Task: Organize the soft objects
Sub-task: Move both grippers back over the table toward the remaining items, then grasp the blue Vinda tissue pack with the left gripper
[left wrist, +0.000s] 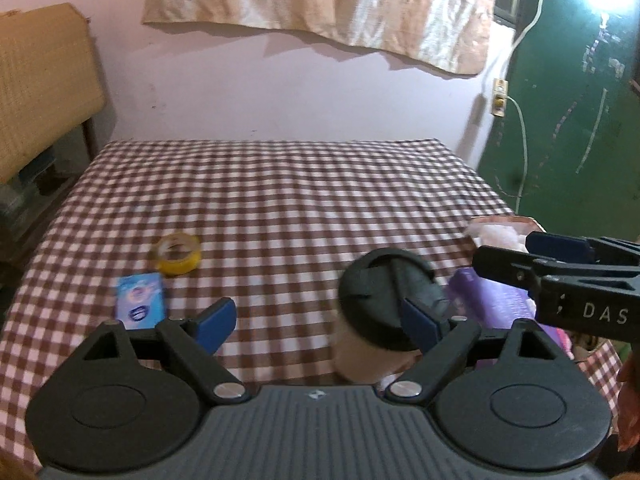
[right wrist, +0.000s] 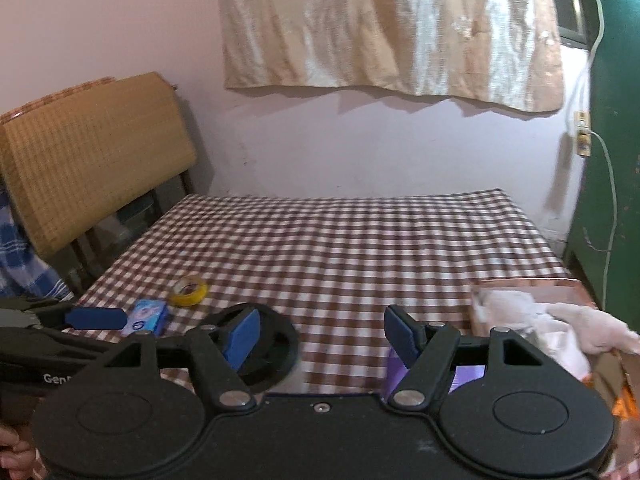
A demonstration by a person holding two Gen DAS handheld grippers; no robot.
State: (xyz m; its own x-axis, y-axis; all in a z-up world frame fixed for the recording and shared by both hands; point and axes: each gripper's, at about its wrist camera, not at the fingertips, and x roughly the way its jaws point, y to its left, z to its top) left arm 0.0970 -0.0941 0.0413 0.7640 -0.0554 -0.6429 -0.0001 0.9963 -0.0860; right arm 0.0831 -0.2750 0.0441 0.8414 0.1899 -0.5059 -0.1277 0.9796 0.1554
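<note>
Purple pack (right wrist: 464, 372) sits just under the right gripper (right wrist: 320, 336), long axis running right; left gripper (left wrist: 316, 320) farther. Both jaws wide, empty.

Left gripper (left wrist: 320, 320) jaws wide apart, nothing between the blue pads (left wrist: 216, 322). Checked tablecloth (left wrist: 280, 200) covers the table. Yellow tape roll (left wrist: 178, 254) left of centre; small blue packet (left wrist: 140, 300) just near of it. Paper cup with black lid (left wrist: 380, 304) near centre-right, tilted, partly behind the right pad. Purple pack (left wrist: 492, 300) just right of the cup. Right gripper (left wrist: 560, 276) enters from the right edge, over the purple pack. Box with white soft stuff (left wrist: 500, 232) behind it. Beige curtain (left wrist: 320, 4) on far wall.
</note>
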